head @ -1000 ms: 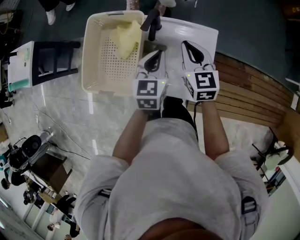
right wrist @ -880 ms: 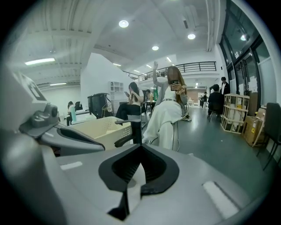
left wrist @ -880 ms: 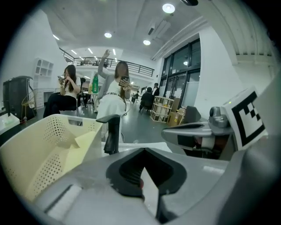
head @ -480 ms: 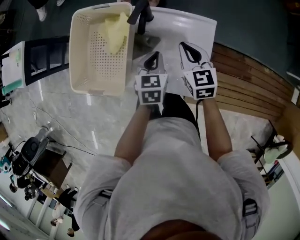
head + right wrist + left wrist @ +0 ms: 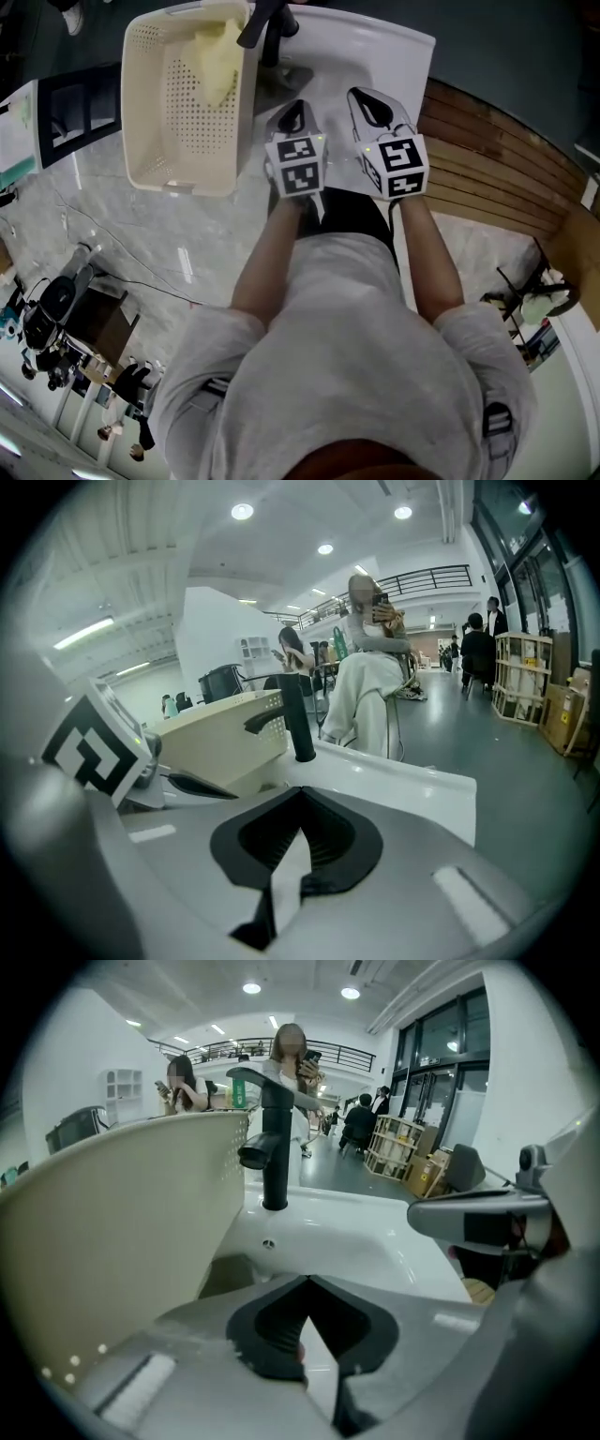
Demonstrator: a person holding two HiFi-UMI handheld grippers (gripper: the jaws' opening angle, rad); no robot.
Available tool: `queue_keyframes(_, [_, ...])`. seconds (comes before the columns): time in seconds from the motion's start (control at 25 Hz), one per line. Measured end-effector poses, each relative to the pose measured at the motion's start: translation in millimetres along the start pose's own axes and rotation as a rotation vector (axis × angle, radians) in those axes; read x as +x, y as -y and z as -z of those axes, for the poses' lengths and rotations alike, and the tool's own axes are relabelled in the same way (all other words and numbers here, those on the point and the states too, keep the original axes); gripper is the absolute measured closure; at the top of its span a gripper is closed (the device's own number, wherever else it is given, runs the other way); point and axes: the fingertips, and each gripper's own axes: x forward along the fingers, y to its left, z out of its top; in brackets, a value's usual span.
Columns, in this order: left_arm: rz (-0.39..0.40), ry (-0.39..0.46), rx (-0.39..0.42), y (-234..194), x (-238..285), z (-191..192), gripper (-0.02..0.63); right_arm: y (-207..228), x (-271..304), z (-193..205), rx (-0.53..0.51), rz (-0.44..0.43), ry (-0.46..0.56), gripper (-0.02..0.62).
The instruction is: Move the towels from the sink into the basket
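Observation:
A cream perforated basket (image 5: pixel 173 112) stands left of the white sink (image 5: pixel 384 52), with a yellow towel (image 5: pixel 217 66) lying in its far end. I see no towel in the part of the sink that shows. My left gripper (image 5: pixel 294 111) hovers over the sink's near left edge, jaws shut and empty. My right gripper (image 5: pixel 367 98) sits beside it over the sink's near rim, also shut on nothing. In the left gripper view the basket wall (image 5: pixel 122 1232) fills the left side. The black faucet (image 5: pixel 274 1147) rises ahead.
The black faucet (image 5: pixel 265 26) stands between basket and sink. A wooden slatted surface (image 5: pixel 497 178) lies to the right and a marble floor (image 5: pixel 141 244) to the left. People (image 5: pixel 370 667) stand and sit behind the sink. Equipment and cables (image 5: pixel 56 309) lie on the floor at lower left.
The basket now sits farther left of my left gripper, which was against its near corner. Both grippers stay side by side and shut.

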Motion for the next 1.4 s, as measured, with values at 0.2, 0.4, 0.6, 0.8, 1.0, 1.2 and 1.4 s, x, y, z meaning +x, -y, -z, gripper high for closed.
queue_keyframes(0.2, [-0.039,-0.049,-0.014,-13,25,9,0.586,6,4,2,0.020,-0.001,-0.004,0.589])
queue_keyframes(0.4, [-0.080,-0.102,-0.033,-27,48,18,0.586,7,7,3,0.023,-0.012,-0.013,0.589])
queue_keyframes(0.6, [-0.085,-0.150,-0.061,-30,63,28,0.578,13,7,6,0.034,-0.009,-0.024,0.589])
queue_keyframes(0.8, [-0.107,-0.202,-0.117,-37,77,38,0.506,19,6,6,0.040,-0.002,-0.028,0.589])
queue_keyframes(1.0, [-0.130,-0.238,-0.149,-43,88,46,0.454,25,4,6,0.043,0.004,-0.031,0.589])
queue_keyframes(1.2, [-0.144,-0.265,-0.154,-50,103,52,0.454,30,2,6,0.044,0.013,-0.039,0.589])
queue_keyframes(1.4, [-0.208,-0.289,-0.119,-67,106,53,0.464,30,-2,8,0.046,0.016,-0.046,0.589])
